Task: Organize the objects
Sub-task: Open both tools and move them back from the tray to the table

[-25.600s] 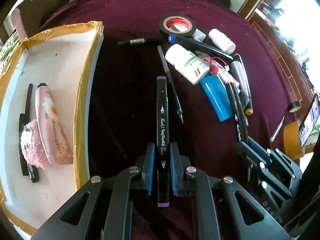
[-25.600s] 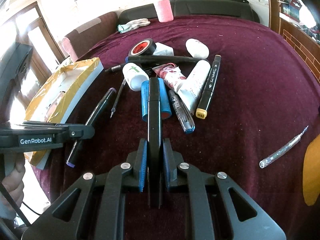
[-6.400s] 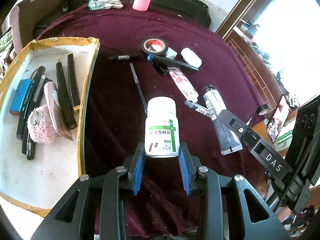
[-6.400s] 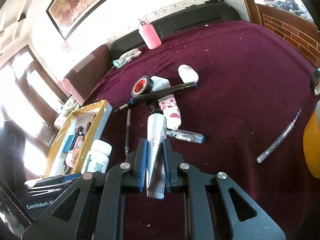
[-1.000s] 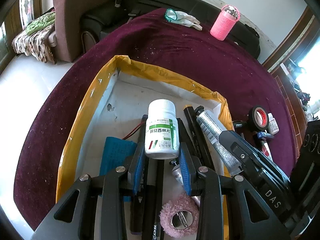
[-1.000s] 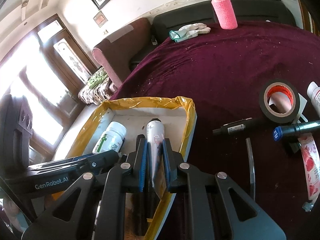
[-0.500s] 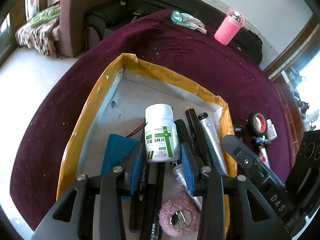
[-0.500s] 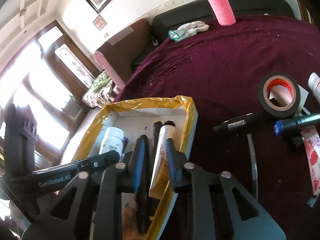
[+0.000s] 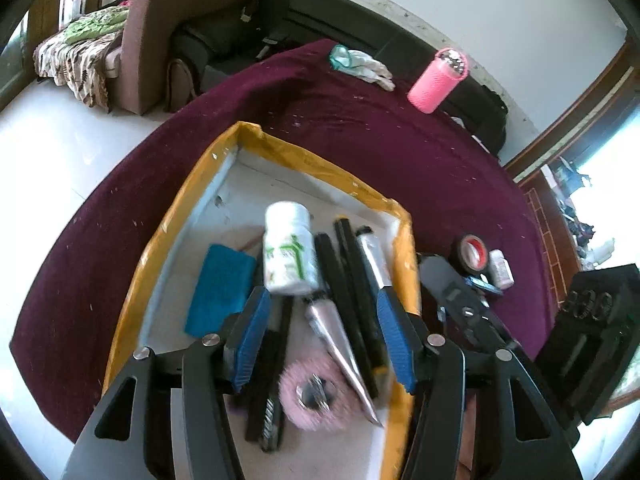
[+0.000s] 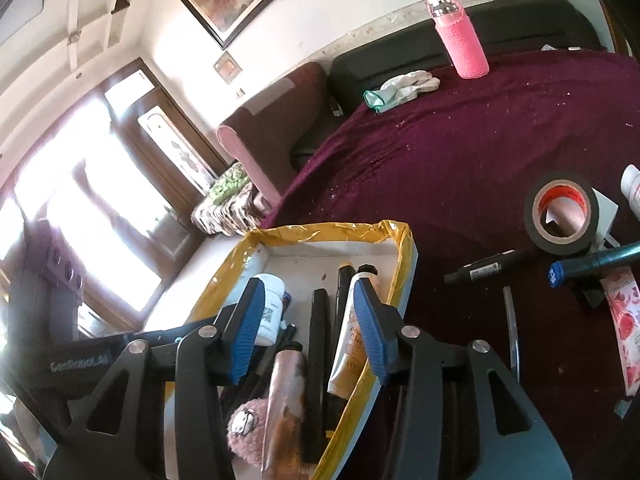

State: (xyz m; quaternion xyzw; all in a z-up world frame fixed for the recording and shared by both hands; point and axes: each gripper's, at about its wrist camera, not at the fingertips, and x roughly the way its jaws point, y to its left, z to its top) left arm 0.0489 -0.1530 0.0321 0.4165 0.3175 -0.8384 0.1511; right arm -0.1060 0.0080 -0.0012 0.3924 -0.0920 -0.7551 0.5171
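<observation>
A yellow-taped cardboard box [image 9: 172,232] holds the gathered items. The white pill bottle [image 9: 288,256] lies in it just beyond my left gripper [image 9: 323,296], whose jaws are opening and stand clear of the bottle. Beside the bottle lie a blue case [image 9: 222,292], black markers [image 9: 348,280], a silver tube [image 9: 372,256] and a pink fluffy piece [image 9: 316,396]. My right gripper [image 10: 309,284] hovers over the same box [image 10: 332,228], its jaws opening, nothing pressed between them. The cream tube [image 10: 352,332] rests against the box's right wall by the right pad.
On the maroon cloth to the right lie a black tape roll [image 10: 562,212], a black pen [image 10: 488,266], a blue-capped pen [image 10: 592,260], a thin pen [image 10: 510,320] and a pink sachet [image 10: 624,320]. A pink bottle [image 10: 460,40] and gloves [image 10: 400,86] sit at the far edge.
Both grippers have opened. The left one let go of the pill bottle and drew back from it. The right one let go of the cream tube, which now lies in the box.
</observation>
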